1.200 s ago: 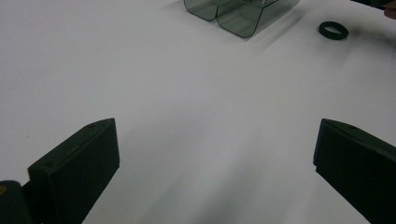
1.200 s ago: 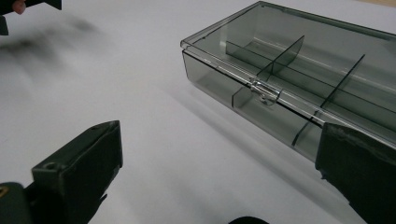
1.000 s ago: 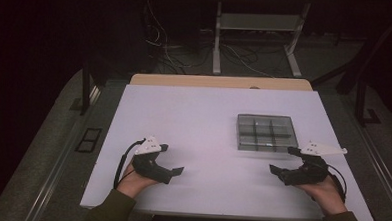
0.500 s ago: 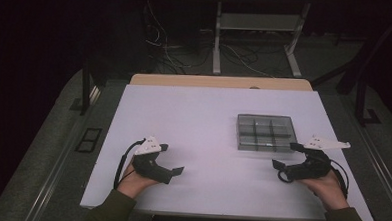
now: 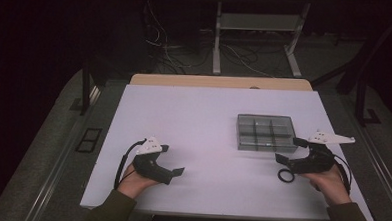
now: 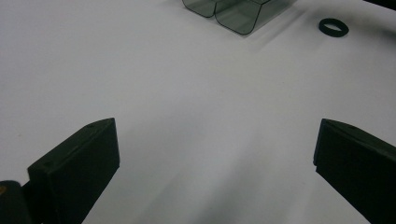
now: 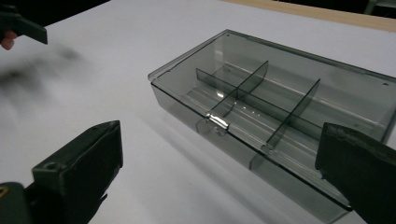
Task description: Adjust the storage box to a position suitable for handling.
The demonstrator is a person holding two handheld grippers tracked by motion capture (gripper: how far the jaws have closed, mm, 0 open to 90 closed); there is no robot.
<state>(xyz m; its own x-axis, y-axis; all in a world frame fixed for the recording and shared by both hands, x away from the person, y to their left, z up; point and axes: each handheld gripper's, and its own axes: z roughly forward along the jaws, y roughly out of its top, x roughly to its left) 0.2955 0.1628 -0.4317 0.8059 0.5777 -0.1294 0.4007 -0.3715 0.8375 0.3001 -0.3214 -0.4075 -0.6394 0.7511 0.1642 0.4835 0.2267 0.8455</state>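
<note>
The table [image 5: 203,121] has a smooth, matt white top, and most of it is bare. A wide free area lies between the two grippers, and the whole left half up to the far edge is open too.

The box [image 5: 266,132] stands on the right half of the table, nearer the right edge than the left, about midway between the far and near edges. It is a flat rectangular case of smoky grey, see-through plastic. Thin walls divide it into compartments, and a small clear latch [image 7: 217,122] sits on the long side that faces the right gripper. Its long axis runs parallel to the near edge of the table, from left to right.

A small black ring [image 5: 285,175] lies flat on the table, near the front right corner of the box and apart from it. Whether it touches the right gripper, I cannot tell.

The right gripper [image 5: 288,150] is held just above the table close to the right edge. It points to the left and a little away, toward the front side of the box. Its black jaws stand wide apart and hold nothing.

The left gripper [image 5: 175,160] rests near the near edge on the left half, well apart from the box. It points to the right, its jaws are also spread wide, and only bare table is between them.
</note>
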